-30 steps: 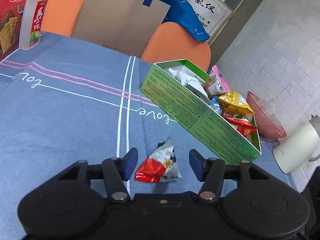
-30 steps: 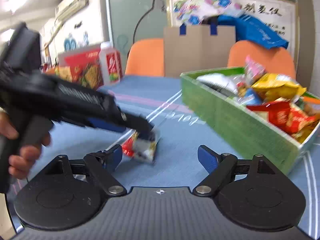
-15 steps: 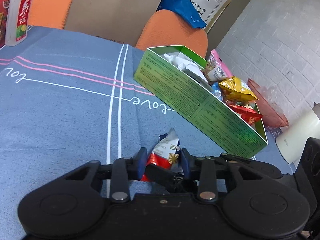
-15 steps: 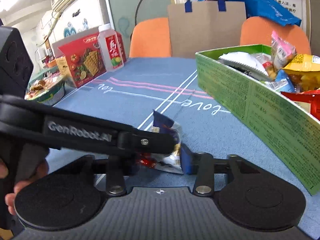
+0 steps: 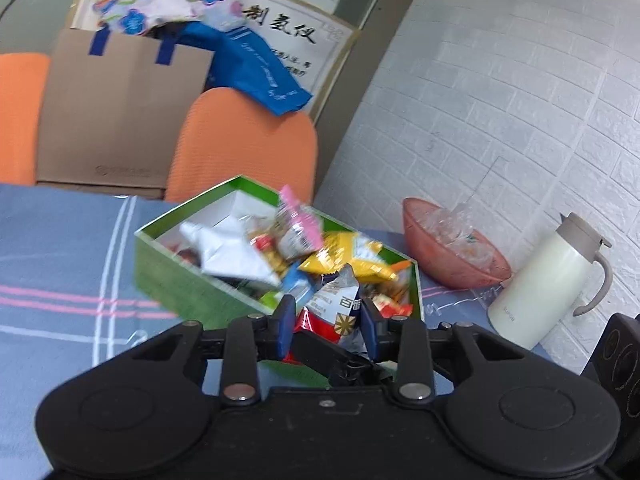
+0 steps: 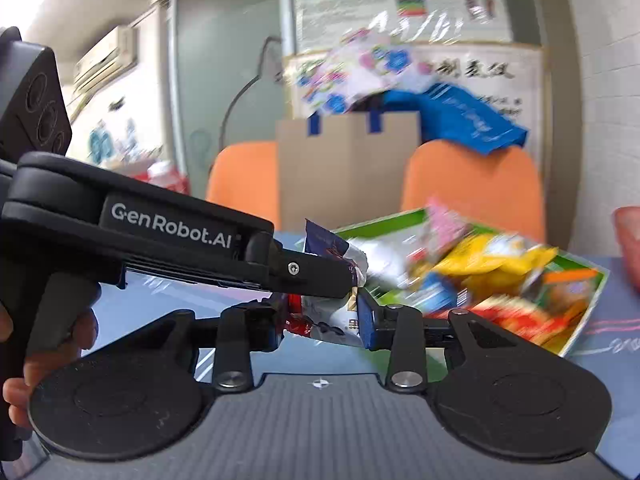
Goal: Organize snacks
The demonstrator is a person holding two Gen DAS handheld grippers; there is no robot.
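The grippers are moulded in matte black, with blue pads (image 5: 286, 322) and silver pivot screws. "GenRobot.AI" is printed in white along the left gripper (image 6: 352, 280). A ribbed grey base is seen below.

Red-white snack packet (image 5: 335, 312) upright — before green box (image 5: 168, 276) of snacks.

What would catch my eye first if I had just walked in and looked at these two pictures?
Probably the red-and-white snack packet, pinched from two sides by the left gripper and the right gripper, whose jaws are closing further on it. Right behind it sits the green box heaped with bright snack bags, on the blue tablecloth. A cream jug stands by the white wall.
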